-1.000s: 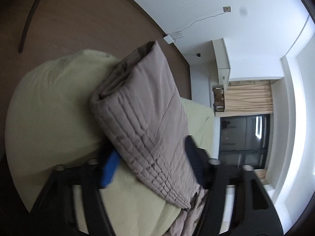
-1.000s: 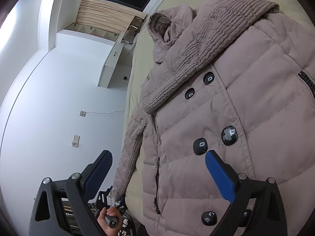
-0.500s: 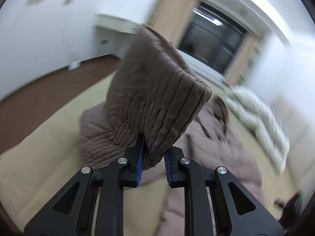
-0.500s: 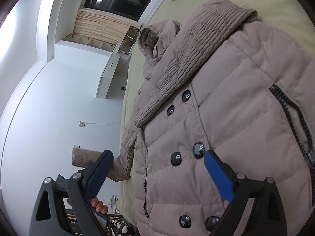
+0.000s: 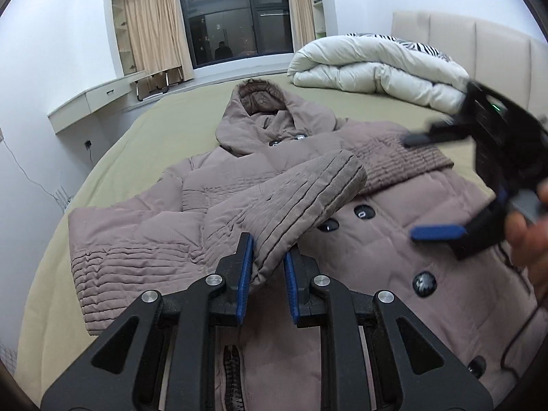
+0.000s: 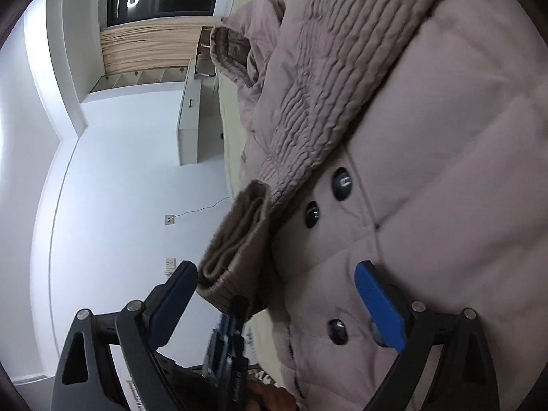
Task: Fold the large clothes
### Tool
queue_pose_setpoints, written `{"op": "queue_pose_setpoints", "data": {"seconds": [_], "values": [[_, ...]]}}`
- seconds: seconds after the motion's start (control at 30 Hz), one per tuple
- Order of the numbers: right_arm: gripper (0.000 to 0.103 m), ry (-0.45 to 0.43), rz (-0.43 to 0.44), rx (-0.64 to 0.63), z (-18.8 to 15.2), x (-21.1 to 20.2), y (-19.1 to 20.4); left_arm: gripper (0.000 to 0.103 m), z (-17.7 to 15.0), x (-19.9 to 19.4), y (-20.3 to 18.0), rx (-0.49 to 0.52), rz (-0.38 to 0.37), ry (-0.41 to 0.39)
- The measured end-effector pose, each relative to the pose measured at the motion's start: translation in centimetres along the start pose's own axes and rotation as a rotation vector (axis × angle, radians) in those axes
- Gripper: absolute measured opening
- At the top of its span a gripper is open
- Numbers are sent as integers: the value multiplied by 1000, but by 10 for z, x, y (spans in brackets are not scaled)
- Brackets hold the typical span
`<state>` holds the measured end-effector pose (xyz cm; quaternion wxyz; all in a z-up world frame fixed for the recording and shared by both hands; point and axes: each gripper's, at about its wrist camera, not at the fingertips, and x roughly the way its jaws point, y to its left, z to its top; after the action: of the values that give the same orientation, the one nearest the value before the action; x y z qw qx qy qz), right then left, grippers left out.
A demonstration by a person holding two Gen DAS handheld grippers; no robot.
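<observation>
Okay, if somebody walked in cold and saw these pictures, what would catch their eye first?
Probably the big taupe puffer coat spread front-up across the olive bed, hood towards the dark window. Next, its sleeve, pinched in the left gripper and laid across the chest. The right gripper hovers open over the buttons, with a rolled white duvet by the headboard.

Right gripper (image 6: 275, 282): jaws spread wide, nothing pressed between the blue pads (image 6: 378, 299). Quilted coat (image 6: 445, 157) ahead, dark buttons (image 6: 340, 179) in view. Ribbed sleeve cuff (image 6: 236, 250) between the jaws, clamped below by left gripper (image 6: 234, 311). White wall (image 6: 120, 171) at left.
</observation>
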<state>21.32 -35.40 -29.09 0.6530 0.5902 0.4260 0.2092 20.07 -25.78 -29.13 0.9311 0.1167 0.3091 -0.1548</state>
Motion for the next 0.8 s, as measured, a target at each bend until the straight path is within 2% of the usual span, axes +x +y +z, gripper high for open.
{"op": "queue_pose_setpoints", "data": {"seconds": [0.03, 0.1, 0.13, 0.17, 0.2, 0.27, 0.3, 0.33, 0.37, 0.43, 0.5, 0.6, 0.67, 0.73, 0.8], "values": [[96, 18, 23, 8, 4, 11, 4, 17, -2, 2, -4, 11, 3, 0], [96, 66, 46, 11, 11, 33, 13, 17, -7, -4, 21, 14, 4, -5], [92, 105, 43, 8, 14, 46, 18, 17, -8, -3, 20, 10, 2, -8], [84, 140, 18, 5, 16, 59, 22, 17, -10, -23, 44, 8, 1, -12], [81, 169, -12, 3, 18, 70, 23, 17, -12, -28, 49, 4, 1, -16], [60, 243, -57, -5, 19, 93, 25, 17, -4, -37, 65, -8, 7, -16], [53, 264, -69, -15, 20, 100, 27, 17, -4, -38, 69, -23, 7, -13], [36, 277, -94, -33, 21, 106, 31, 17, -5, -38, 73, -39, 1, -9], [29, 280, -118, -52, 21, 108, 36, 17, -2, -40, 77, -49, -8, -3], [23, 278, -122, -104, 22, 109, 54, 18, -4, -49, 84, -74, -31, 0], [22, 280, -148, -182, 20, 110, 82, 18, -8, -61, 94, -124, -41, -12], [21, 263, -157, -301, 18, 108, 133, 18, -18, -88, 121, -264, -26, -62], [21, 241, -122, -352, 17, 101, 171, 18, -25, -97, 148, -393, -2, -71], [20, 220, -78, -418, 11, 95, 215, 18, -29, -89, 173, -508, 1, -40], [20, 202, -36, -504, -1, 88, 263, 18, -26, -77, 188, -564, -3, -20]]}}
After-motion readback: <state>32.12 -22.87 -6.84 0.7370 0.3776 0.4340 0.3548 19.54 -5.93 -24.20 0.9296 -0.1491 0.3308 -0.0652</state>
